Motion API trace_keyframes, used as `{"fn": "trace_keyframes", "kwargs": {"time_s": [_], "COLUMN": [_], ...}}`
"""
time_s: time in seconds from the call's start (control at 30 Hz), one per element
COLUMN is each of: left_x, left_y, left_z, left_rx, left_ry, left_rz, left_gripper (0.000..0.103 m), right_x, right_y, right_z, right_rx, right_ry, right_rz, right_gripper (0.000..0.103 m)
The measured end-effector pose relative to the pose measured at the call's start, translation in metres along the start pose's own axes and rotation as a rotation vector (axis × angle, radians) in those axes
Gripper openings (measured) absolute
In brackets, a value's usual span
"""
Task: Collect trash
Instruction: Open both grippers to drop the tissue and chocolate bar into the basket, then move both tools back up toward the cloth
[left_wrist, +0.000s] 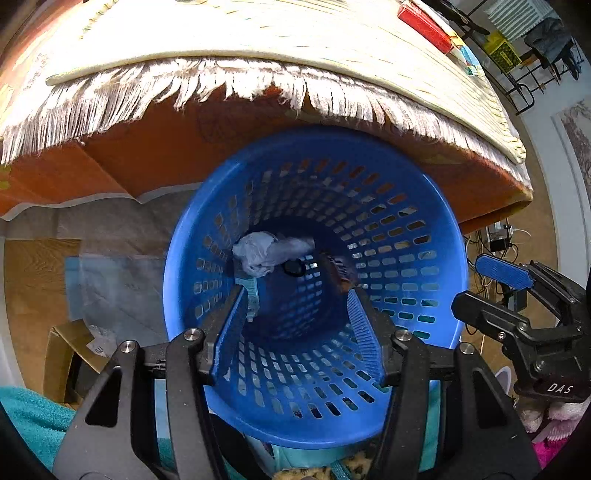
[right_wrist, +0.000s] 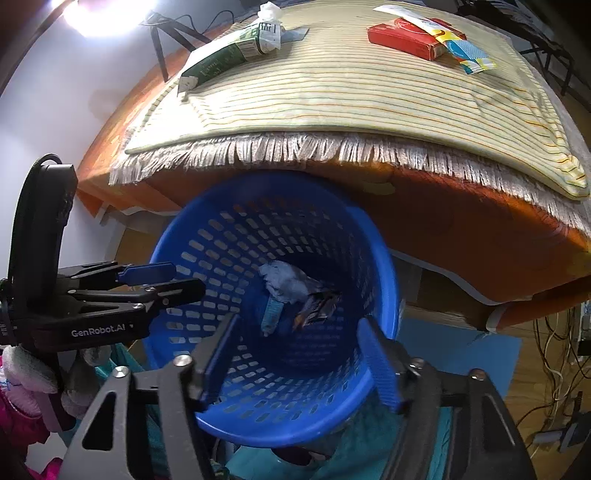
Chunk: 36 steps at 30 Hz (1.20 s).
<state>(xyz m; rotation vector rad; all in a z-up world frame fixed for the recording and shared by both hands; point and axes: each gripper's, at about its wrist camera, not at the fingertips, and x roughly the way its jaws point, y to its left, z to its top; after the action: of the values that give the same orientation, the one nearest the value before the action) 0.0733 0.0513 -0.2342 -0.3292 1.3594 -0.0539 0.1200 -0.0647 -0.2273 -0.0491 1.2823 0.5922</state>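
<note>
A blue perforated basket (left_wrist: 424, 236) (right_wrist: 373, 236) stands below the table edge. Inside lie a crumpled pale tissue (left_wrist: 266, 253) (right_wrist: 286, 280), a light blue strip (left_wrist: 252, 295) (right_wrist: 271, 315) and a dark wrapper (left_wrist: 338, 273) (right_wrist: 317, 308). My left gripper (left_wrist: 297, 295) is open and empty over the basket mouth. My right gripper (right_wrist: 295, 325) is open and empty over it too. On the striped mat (right_wrist: 332, 96) lie a green carton (right_wrist: 225, 55), a red box (right_wrist: 406, 37) and a colourful wrapper (right_wrist: 465, 55).
The mat's fringe (left_wrist: 221, 92) hangs over the orange tablecloth (right_wrist: 443, 218) just above the basket. Cardboard box (left_wrist: 70, 354) on the floor at left. Cables (right_wrist: 554, 354) on the floor at right. Teal cloth (left_wrist: 33, 417) lies below the grippers.
</note>
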Motion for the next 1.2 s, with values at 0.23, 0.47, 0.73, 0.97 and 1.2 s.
{"fn": "trace_keyframes", "kwargs": {"time_s": [0.23, 0.47, 0.73, 0.97, 1.2], "left_x": [-0.002, -0.014, -0.043, -0.072, -0.099], "left_y": [0.001, -0.005, -0.002, 0.008, 0.015], "left_z": [0.005, 0.02, 0.051, 0.093, 0.156], "left_rx": [0.005, 0.045, 0.085, 0.114, 0.133], "left_ry": [-0.011, -0.038, -0.113, -0.202, -0.289], "left_rz": [0.001, 0.01, 0.014, 0.043, 0.046], "left_gripper": [0.067, 0.067, 0.067, 0.067, 0.079], "right_x": [-0.005, -0.011, -0.027, -0.046, -0.059], "right_y": [-0.005, -0.012, -0.026, -0.035, -0.04], "right_z": [0.001, 0.008, 0.024, 0.045, 0.066], "right_rx": [0.018, 0.024, 0.042, 0.031, -0.006], "right_ry": [-0.007, -0.027, -0.09, -0.183, -0.258], "right_rz": [-0.003, -0.018, -0.031, -0.063, -0.112], "right_gripper": [0.085, 0.086, 0.088, 0.094, 0.098]}}
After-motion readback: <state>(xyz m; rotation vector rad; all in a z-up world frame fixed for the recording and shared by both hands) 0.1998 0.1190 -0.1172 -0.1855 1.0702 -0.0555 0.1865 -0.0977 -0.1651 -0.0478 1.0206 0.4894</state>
